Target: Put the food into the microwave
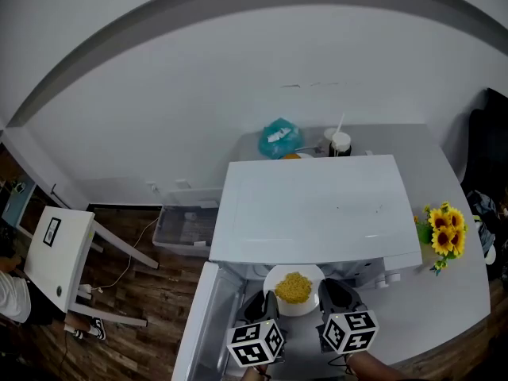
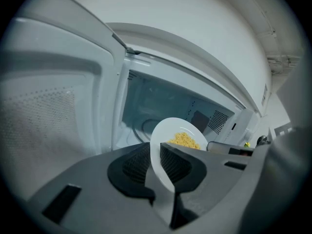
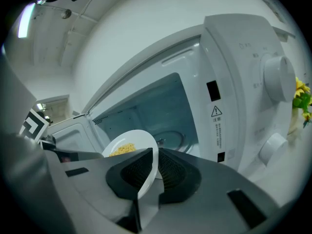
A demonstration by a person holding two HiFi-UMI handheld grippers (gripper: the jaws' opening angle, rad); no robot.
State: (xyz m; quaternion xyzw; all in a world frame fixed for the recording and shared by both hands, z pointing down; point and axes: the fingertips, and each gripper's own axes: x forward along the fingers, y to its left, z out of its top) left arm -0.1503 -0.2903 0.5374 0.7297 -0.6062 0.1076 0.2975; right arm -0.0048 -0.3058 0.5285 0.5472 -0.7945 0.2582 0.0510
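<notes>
- Your left gripper [image 2: 157, 164] clamps its jaws on the left rim of a round white ceramic plate [image 2: 168, 133], beside the swung-open white microwave door [image 1: 197, 324].
- The plate's heap of yellow crumbly food [image 1: 294, 287] is at the open mouth of the white box-shaped microwave oven [image 1: 317, 205].
- Your right gripper [image 3: 152, 168] pinches the plate's right rim.
- Yellow sunflowers [image 1: 444, 232] stand right of the oven.

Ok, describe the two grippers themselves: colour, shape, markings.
The left gripper and right gripper are alike: smooth dark grey bodies, two jaws lined with black ribbed pads. Each carries a white cube printed with black square markers.
</notes>
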